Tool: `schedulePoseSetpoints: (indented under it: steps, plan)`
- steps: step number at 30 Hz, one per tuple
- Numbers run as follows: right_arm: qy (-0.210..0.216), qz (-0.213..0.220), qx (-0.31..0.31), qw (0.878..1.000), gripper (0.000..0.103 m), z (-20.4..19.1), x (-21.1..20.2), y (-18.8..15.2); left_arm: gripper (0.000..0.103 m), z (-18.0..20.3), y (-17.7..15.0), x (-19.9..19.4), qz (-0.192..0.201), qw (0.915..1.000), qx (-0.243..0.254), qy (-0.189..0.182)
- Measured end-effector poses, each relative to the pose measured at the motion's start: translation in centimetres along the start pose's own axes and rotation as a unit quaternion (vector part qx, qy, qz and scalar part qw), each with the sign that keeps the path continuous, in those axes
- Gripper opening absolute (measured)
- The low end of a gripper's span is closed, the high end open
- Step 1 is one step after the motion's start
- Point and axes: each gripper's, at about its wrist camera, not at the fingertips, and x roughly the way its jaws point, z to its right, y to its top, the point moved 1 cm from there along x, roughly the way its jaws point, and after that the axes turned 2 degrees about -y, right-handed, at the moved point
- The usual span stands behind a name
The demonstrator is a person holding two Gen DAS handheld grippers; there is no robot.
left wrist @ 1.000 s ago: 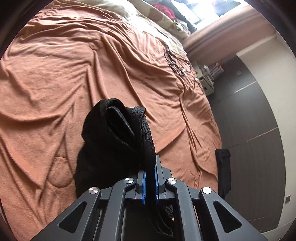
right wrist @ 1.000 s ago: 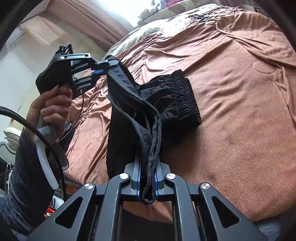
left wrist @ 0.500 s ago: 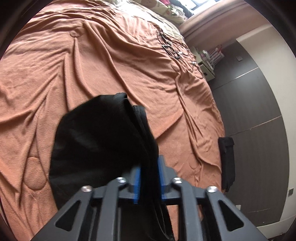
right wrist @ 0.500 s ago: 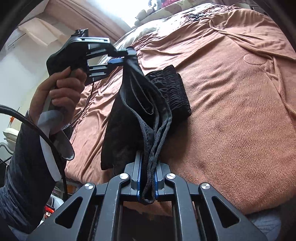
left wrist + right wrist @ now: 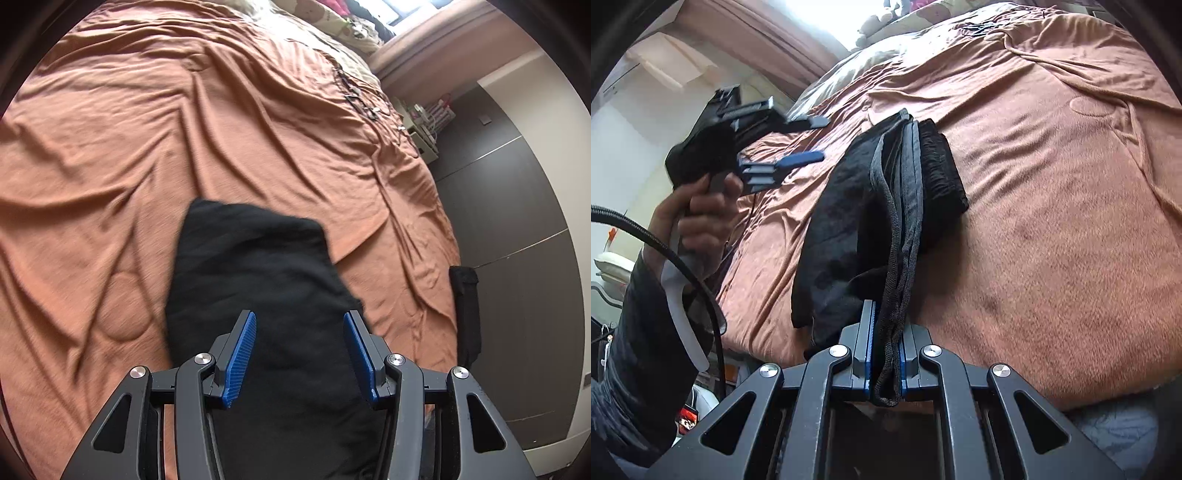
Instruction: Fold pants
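Observation:
The black pants point(image 5: 255, 273) lie in a folded heap on the orange bedspread point(image 5: 184, 129). My left gripper point(image 5: 299, 350) is open above the near part of the pants, its blue pads apart and holding nothing. It also shows in the right wrist view point(image 5: 809, 140), held in a hand to the left of the pants. My right gripper point(image 5: 884, 347) is shut on an edge of the pants point(image 5: 894, 206), with a drawstring hanging through its jaws. The elastic waistband point(image 5: 942, 173) rests on the bed at the far right of the heap.
The bed's edge drops to a dark floor point(image 5: 517, 258) on the right of the left wrist view. A black item point(image 5: 467, 314) hangs by that edge. Cables point(image 5: 364, 103) lie on the far bedspread. Pillows point(image 5: 314, 22) lie at the head.
My left gripper has opened and let go of the pants, which dropped onto the heap. My right gripper has stayed shut on the pants.

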Motion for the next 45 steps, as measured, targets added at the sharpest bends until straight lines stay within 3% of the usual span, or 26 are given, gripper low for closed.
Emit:
schedulePoseSetpoints:
  steps: [13, 16, 19, 21, 27, 33, 41, 45]
  plan:
    - [-0.018, -0.011, 0.015, 1.000, 0.007, 0.4, -0.8, -1.5, 0.052, -4.5, -6.0, -1.0, -0.027, 0.9992, -0.029, 0.004]
    - [-0.026, -0.016, 0.029, 0.999, 0.011, 0.7, -1.0, -1.4, 0.051, -5.1, -6.9, -0.8, -0.029, 0.9989, -0.036, 0.000]
    - [-0.037, -0.006, 0.030, 0.999, 0.027, 0.9, -2.0, -1.1, 0.051, -5.4, -7.7, -0.7, -0.029, 0.9986, -0.044, -0.009]
    - [-0.039, 0.005, 0.032, 0.999, 0.054, 1.1, -2.8, -0.7, 0.051, -5.6, -8.1, -0.6, -0.031, 0.9982, -0.049, -0.014]
    - [-0.041, 0.024, 0.022, 0.999, 0.055, 1.0, -3.7, 1.9, 0.049, -6.1, -8.8, -0.5, -0.030, 0.9972, -0.064, -0.024]
    - [-0.033, 0.024, 0.001, 0.999, 0.055, 0.6, -1.7, 5.5, 0.045, -6.7, -9.2, -0.5, -0.031, 0.9956, -0.080, -0.038]
    - [-0.057, -0.011, -0.039, 0.998, 0.055, 0.5, 3.9, 8.8, 0.044, -6.7, -9.4, -0.3, -0.031, 0.9952, -0.086, -0.037]
    - [-0.070, -0.031, -0.047, 0.996, 0.064, 0.6, 6.2, 9.9, 0.044, -6.8, -9.7, -0.2, -0.027, 0.9947, -0.092, -0.037]
